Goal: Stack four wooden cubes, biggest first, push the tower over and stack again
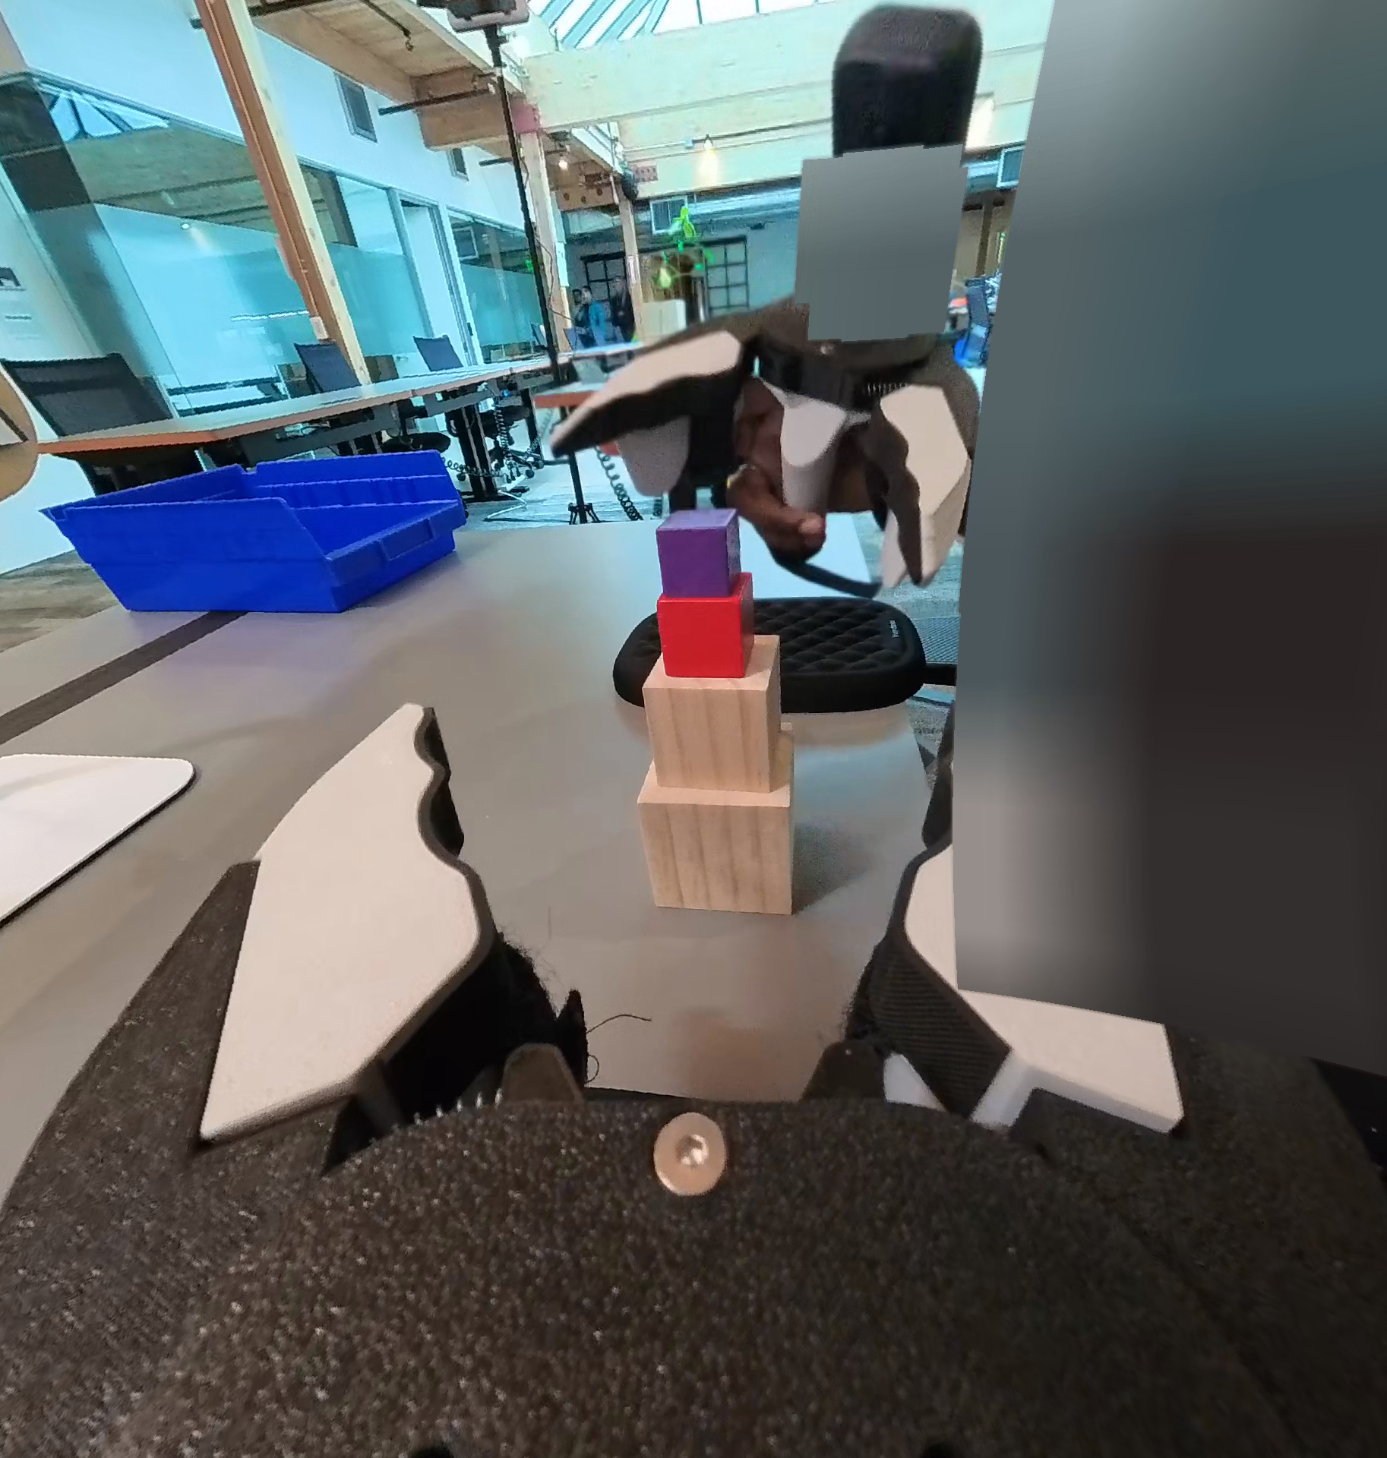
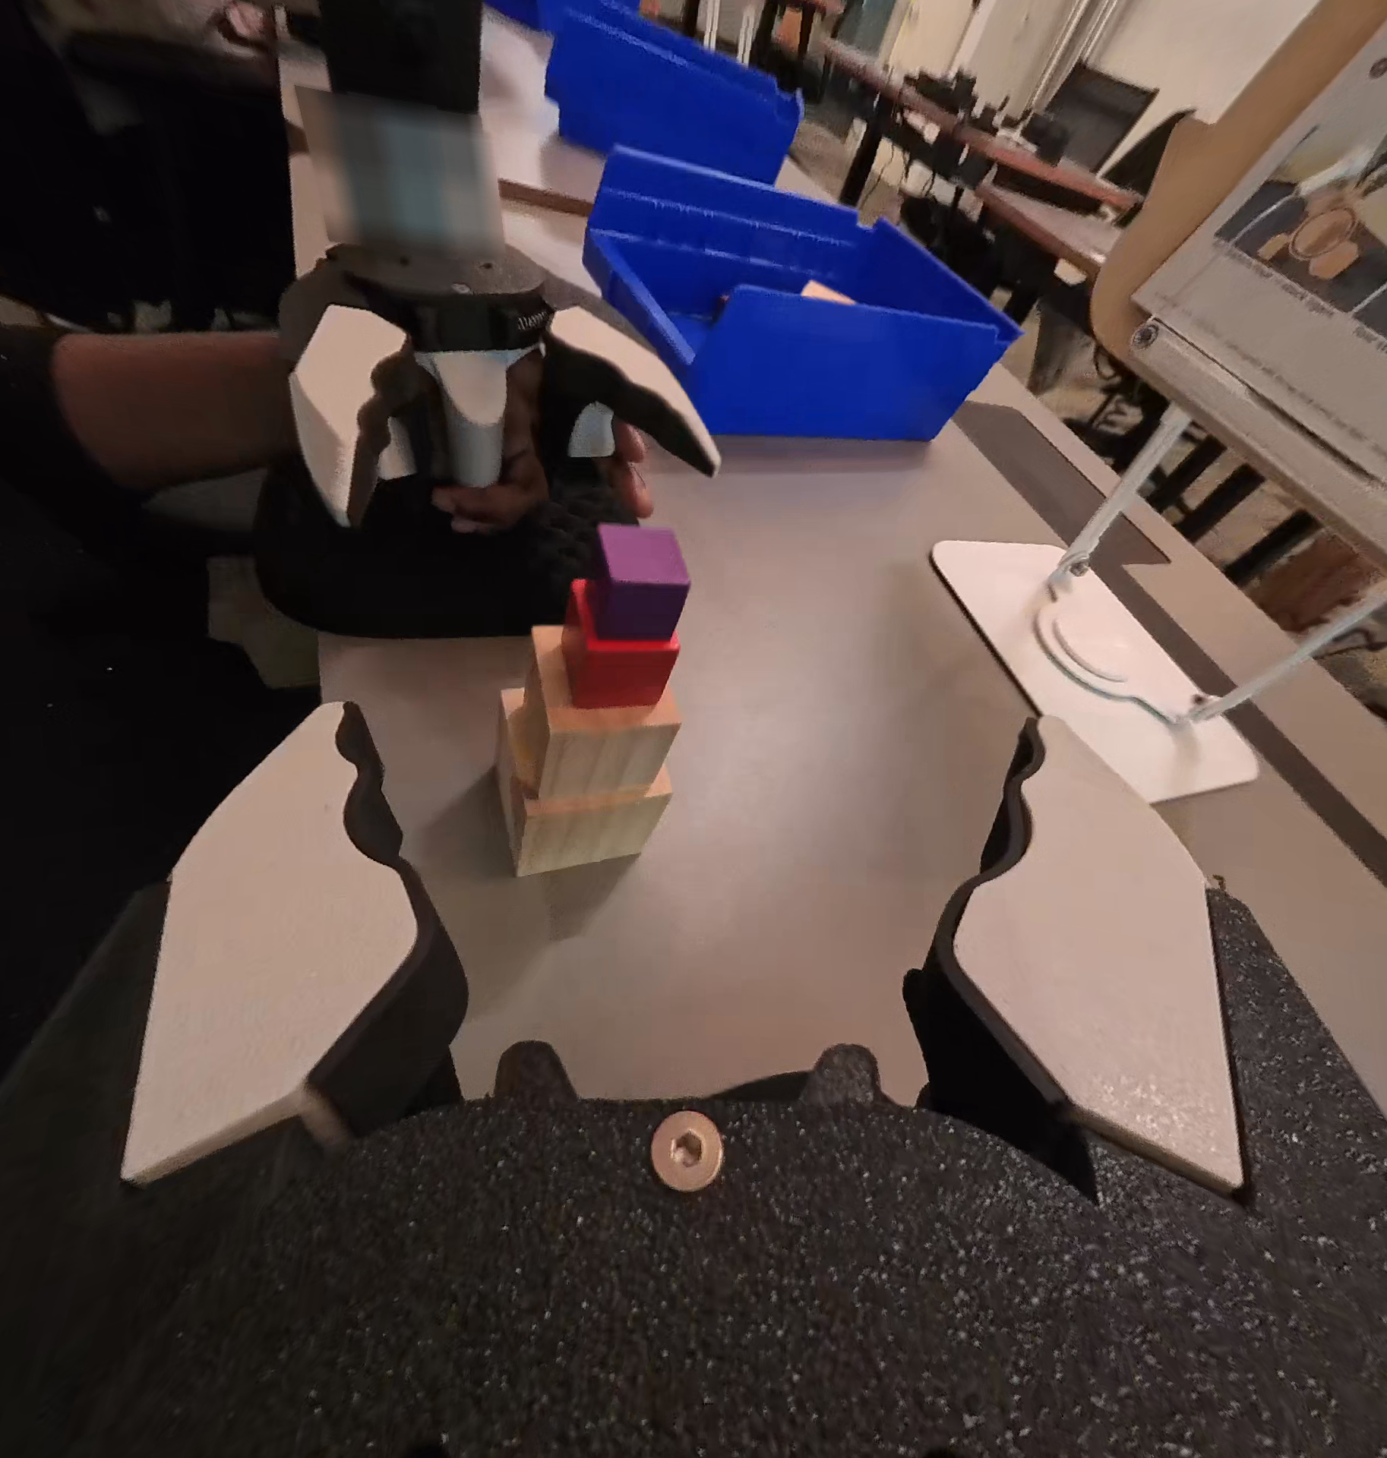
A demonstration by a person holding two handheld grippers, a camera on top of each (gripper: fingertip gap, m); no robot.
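Observation:
A tower of blocks stands on the grey table (image 1: 438,710): a large wooden cube (image 1: 714,848) at the bottom, a smaller wooden cube (image 1: 710,730), a red cube (image 1: 702,631) and a purple cube (image 1: 697,555) on top. It also shows in the right wrist view, with the purple cube (image 2: 643,584) over the red cube (image 2: 619,671). My left gripper (image 1: 682,734) is open and empty, short of the tower; a blurred patch hides its right finger's tip. My right gripper (image 2: 690,726) is open wide and empty, its fingers (image 2: 296,907) clear of the tower. Each gripper shows open in the other's view, the right (image 1: 734,505) and the left (image 2: 525,489).
A blue bin (image 1: 280,536) sits on the table to the left, and it shows with another behind it in the right wrist view (image 2: 793,315). A white stand base (image 2: 1093,655) lies nearby. A black chair seat (image 1: 832,647) is past the table edge. A person's hand holds each gripper.

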